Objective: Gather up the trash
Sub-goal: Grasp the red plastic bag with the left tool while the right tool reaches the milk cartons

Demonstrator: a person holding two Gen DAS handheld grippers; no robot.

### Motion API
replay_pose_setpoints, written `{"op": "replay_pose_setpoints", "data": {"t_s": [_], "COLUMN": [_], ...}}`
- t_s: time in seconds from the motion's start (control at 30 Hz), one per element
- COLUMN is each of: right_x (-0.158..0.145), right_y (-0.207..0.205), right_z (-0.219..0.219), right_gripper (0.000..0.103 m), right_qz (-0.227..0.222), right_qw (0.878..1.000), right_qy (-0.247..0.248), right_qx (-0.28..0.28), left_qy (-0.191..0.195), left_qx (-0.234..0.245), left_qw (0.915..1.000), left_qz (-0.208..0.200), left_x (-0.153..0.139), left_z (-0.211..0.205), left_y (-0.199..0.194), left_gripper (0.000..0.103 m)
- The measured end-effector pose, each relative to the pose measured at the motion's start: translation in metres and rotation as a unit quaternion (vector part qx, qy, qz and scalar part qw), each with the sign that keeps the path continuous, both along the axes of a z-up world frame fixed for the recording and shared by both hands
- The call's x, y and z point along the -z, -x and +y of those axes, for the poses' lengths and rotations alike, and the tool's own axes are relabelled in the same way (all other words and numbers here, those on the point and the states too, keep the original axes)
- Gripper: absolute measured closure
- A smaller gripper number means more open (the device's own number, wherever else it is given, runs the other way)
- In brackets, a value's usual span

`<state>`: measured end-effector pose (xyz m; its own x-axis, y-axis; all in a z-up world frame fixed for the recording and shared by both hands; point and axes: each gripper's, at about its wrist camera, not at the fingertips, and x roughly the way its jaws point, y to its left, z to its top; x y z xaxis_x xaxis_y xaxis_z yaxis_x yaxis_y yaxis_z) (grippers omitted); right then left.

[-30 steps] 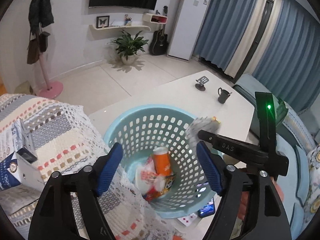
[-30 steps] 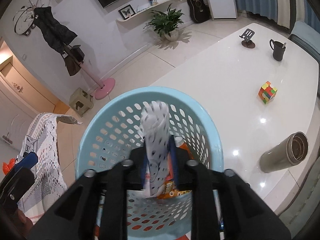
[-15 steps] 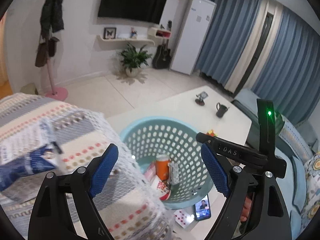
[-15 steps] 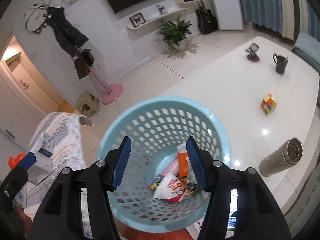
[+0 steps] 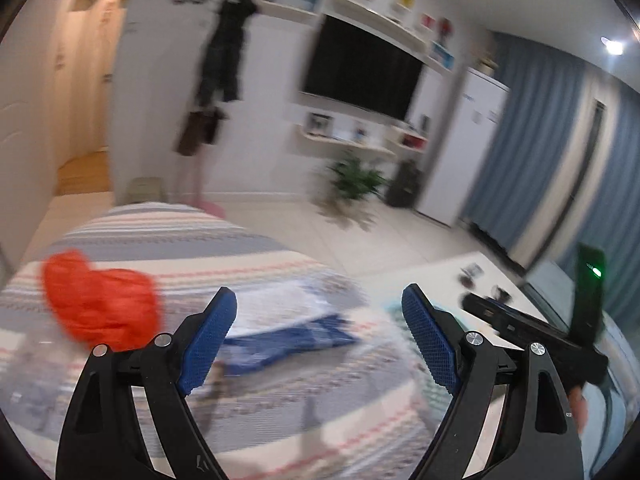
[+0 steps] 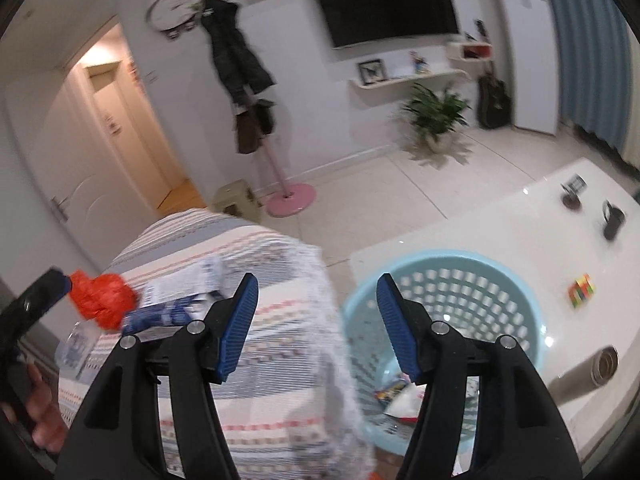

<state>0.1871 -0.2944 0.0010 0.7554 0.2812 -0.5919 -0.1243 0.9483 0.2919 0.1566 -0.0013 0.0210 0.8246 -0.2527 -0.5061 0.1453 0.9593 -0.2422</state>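
My left gripper (image 5: 317,292) is open and empty above a striped, lace-covered seat (image 5: 256,248). On the cover lie a crumpled orange bag (image 5: 100,300) and a blue-and-white carton (image 5: 288,332), both blurred. My right gripper (image 6: 317,280) has its jaws opening with nothing between them. It hangs over the cover's edge, beside the light blue basket (image 6: 520,308) on the white table (image 6: 500,220). Wrappers and packets (image 6: 400,396) lie at the basket's bottom. The right wrist view also shows the orange bag (image 6: 102,300), the carton (image 6: 176,304) and the left gripper (image 6: 36,300) at far left.
On the table stand a colour cube (image 6: 582,290), a lying metal flask (image 6: 588,372), a dark mug (image 6: 614,216) and a small stand (image 6: 572,192). A coat rack with a pink base (image 6: 290,200) and a low stool (image 6: 236,196) are on the tiled floor behind the seat.
Both grippers rose and swung left from the basket toward the striped cover. The right gripper let go of the rolled paper it held over the basket and opened.
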Motion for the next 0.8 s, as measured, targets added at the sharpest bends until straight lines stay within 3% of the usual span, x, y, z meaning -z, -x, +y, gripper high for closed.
{"op": "replay_pose_setpoints", "data": {"t_s": [0.27, 0.33, 0.43, 0.67, 0.77, 0.8], "right_x": [-0.010, -0.009, -0.004, 0.007, 0.009, 0.011], "right_y": [-0.013, -0.019, -0.024, -0.045, -0.051, -0.052], "right_z": [0.078, 0.101, 0.132, 0.172, 0.175, 0.176], "right_gripper": [0.046, 0.057, 0.061, 0.080, 0.081, 0.081], "right_qz": [-0.003, 0.001, 0.005, 0.022, 0.033, 0.037], "right_qw": [0.998, 0.995, 0.992, 0.987, 0.985, 0.984], "right_qy": [0.019, 0.026, 0.043, 0.077, 0.072, 0.074], "right_qx": [-0.065, -0.092, -0.117, -0.143, -0.154, -0.157], "left_qy": [-0.022, -0.005, 0.007, 0.001, -0.009, -0.016], "left_qx": [-0.107, -0.111, -0.123, -0.132, -0.129, -0.131], "left_qw": [0.9938, 0.9922, 0.9886, 0.9833, 0.9813, 0.9806], "left_qz": [0.019, 0.055, 0.087, 0.125, 0.142, 0.146], "left_x": [-0.012, -0.003, 0.014, 0.037, 0.045, 0.047], "left_z": [0.104, 0.129, 0.155, 0.167, 0.161, 0.158], "left_y": [-0.011, -0.023, -0.033, -0.062, -0.079, -0.082], "left_gripper": [0.014, 0.013, 0.013, 0.013, 0.014, 0.019]}}
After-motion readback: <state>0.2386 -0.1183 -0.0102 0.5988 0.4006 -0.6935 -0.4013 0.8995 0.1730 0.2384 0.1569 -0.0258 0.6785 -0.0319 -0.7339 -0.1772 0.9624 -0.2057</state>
